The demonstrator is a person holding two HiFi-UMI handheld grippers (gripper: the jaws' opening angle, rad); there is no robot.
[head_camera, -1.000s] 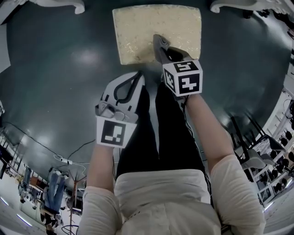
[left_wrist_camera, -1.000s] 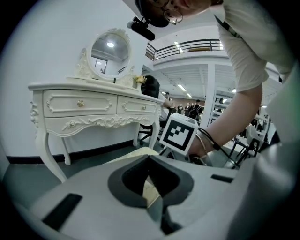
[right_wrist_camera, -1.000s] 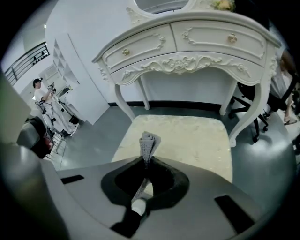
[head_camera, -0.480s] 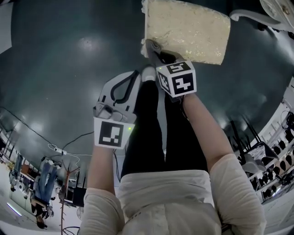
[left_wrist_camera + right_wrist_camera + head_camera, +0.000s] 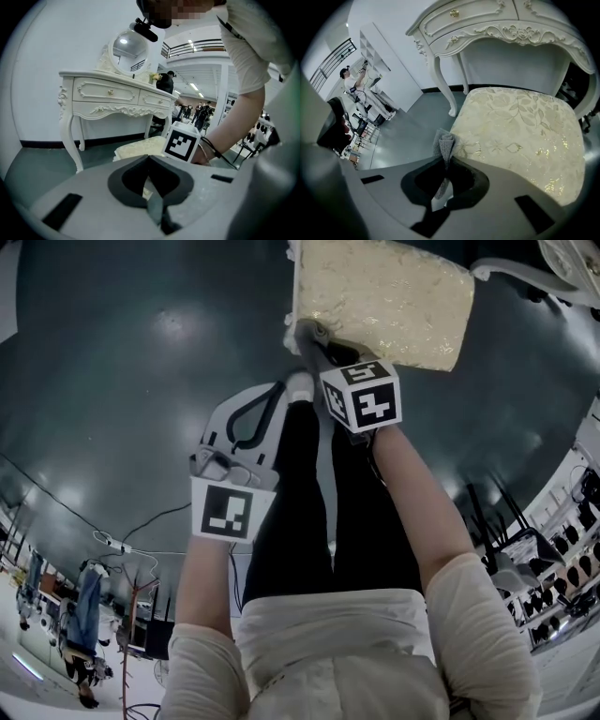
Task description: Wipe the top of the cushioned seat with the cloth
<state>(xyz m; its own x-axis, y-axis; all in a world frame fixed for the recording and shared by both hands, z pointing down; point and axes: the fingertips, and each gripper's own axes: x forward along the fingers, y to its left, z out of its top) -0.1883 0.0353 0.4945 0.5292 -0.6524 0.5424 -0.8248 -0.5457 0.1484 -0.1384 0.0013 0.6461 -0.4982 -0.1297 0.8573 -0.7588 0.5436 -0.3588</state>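
From the head view, your right gripper [image 5: 307,337] reaches forward, and its jaws end at the near left corner of the cushioned seat [image 5: 394,296]. A small grey tuft of cloth [image 5: 293,331] shows at their tip, right at the seat's edge. Your left gripper [image 5: 270,397] hangs lower, near your legs and over the dark floor [image 5: 131,381], well apart from the seat.

In the left gripper view, your left gripper [image 5: 149,158] has its jaws pressed together with nothing between them. Beyond them you can see the marker cube [image 5: 182,143] of your right gripper, the pale seat [image 5: 136,149] behind it, and a white dressing table [image 5: 108,93] with a round mirror [image 5: 126,47] on top.

In the right gripper view, your right gripper [image 5: 444,159] has its jaws pinching the cloth [image 5: 444,142]. The cloth stands up past the jaw tips as a folded grey bundle. It sits at the left edge of the cream, leaf-patterned seat [image 5: 525,136], partly over the seat and partly over the floor [image 5: 408,136]. You cannot tell whether it touches the fabric. The carved dressing table [image 5: 497,33] stands over the far side of the seat.
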